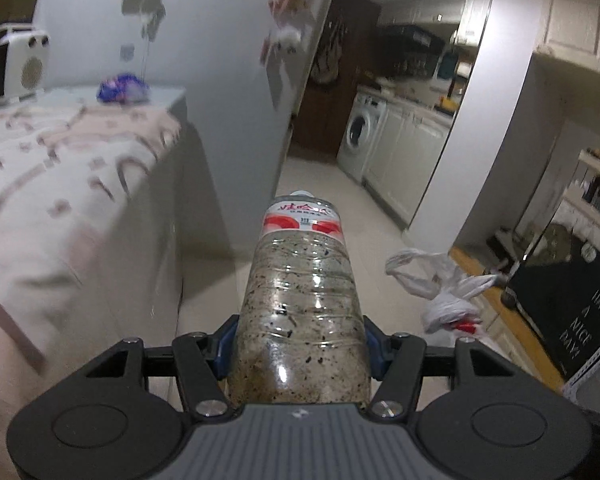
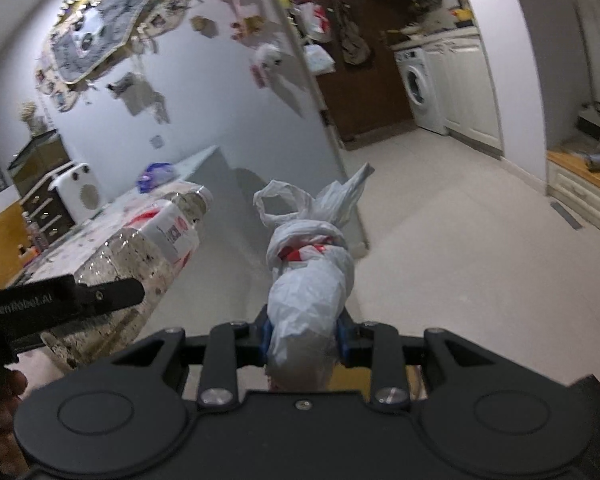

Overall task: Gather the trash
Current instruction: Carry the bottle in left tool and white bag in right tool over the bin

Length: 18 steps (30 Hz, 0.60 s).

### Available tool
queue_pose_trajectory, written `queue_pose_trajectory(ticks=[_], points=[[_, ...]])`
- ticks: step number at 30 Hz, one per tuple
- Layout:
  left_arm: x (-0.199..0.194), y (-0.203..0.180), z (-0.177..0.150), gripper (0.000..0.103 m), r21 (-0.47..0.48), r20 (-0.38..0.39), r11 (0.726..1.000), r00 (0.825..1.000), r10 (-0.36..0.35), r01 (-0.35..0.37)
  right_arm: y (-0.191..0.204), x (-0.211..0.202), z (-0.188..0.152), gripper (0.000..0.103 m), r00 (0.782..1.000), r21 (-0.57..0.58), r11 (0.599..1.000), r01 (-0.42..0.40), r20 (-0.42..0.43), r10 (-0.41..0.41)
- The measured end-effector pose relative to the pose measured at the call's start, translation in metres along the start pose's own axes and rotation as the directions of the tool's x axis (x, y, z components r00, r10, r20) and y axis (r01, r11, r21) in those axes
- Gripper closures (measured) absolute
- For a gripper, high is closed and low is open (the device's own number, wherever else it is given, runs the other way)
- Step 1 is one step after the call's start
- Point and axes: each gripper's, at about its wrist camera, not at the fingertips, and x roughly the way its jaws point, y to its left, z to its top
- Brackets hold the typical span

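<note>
My left gripper is shut on a clear plastic bottle with a red and white label; dark specks coat its inside and its cap points away from me. From the right wrist view the same bottle shows at the left, held by the left gripper's black body. My right gripper is shut on a knotted white plastic bag with some red showing at the knot. That bag also hangs at the right of the left wrist view. Both loads are carried above the floor.
A table with a patterned cloth stands on the left, with a purple wrapper at its far end. A grey fridge side with magnets rises ahead. Beyond lie a tiled floor, a washing machine and white cabinets. A black sign leans at right.
</note>
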Motion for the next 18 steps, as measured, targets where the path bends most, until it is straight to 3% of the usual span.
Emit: queue_pose_trajectory(ticks=[5,11,13,18], points=[[0.053,0.007,-0.022,0.042,-0.017,-0.109,0.999,0.993,0.049,-0.051,-0.038,0.018,-0.018,0.072,0.997,0.035,0.998,0.047,-0.055,-0.045],[0.121,0.025,-0.046,0.042,-0.022,-0.236,0.992,0.965,0.116,-0.125,-0.075,0.055,-0.042,0.072,0.988,0.084,0.993,0.081,-0.14,-0.068],[0.148,0.031,-0.055,0.042,-0.024,-0.279,0.988,0.95,0.139,-0.152,-0.084,0.069,-0.048,0.072,0.984,0.098,0.991,0.086,-0.167,-0.069],[0.231,0.042,-0.082,0.042,-0.015,-0.426,0.98,0.888,0.173,-0.198,-0.102,0.106,-0.063,0.072,0.969,0.125,0.987,0.099,-0.237,-0.067]])
